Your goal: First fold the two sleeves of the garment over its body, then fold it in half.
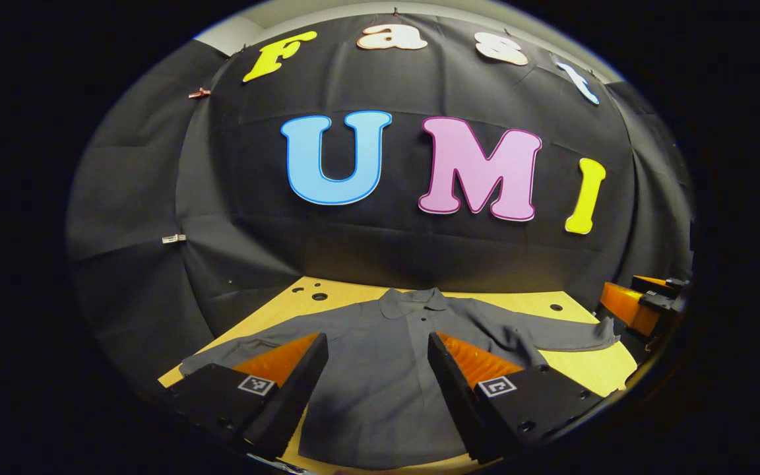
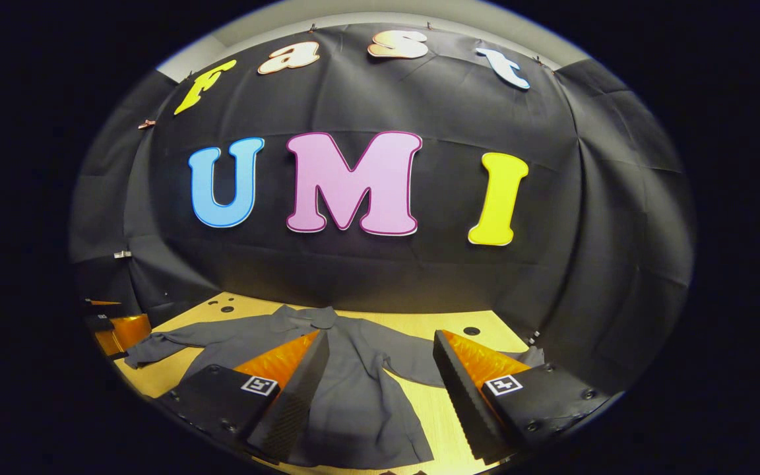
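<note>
A grey long-sleeved shirt (image 1: 380, 376) lies flat on the wooden table (image 1: 594, 369), collar (image 1: 413, 300) toward the back wall and both sleeves spread out to the sides. My left gripper (image 1: 377, 338) hovers open above the shirt's body, with nothing between its fingers. In the right gripper view the same shirt (image 2: 353, 389) lies below my right gripper (image 2: 380, 333), which is open and empty over the shirt's right half, near the right sleeve (image 2: 419, 369). The right gripper (image 1: 624, 290) also appears past the right cuff (image 1: 601, 333) in the left gripper view. The left gripper (image 2: 119, 320) sits beyond the left cuff (image 2: 142, 356).
The table (image 2: 449, 422) has small round holes (image 1: 319, 297) near its back corners (image 2: 471, 330). Black cloth walls close in the back and both sides. Bare wood shows beside the shirt's hem on the right.
</note>
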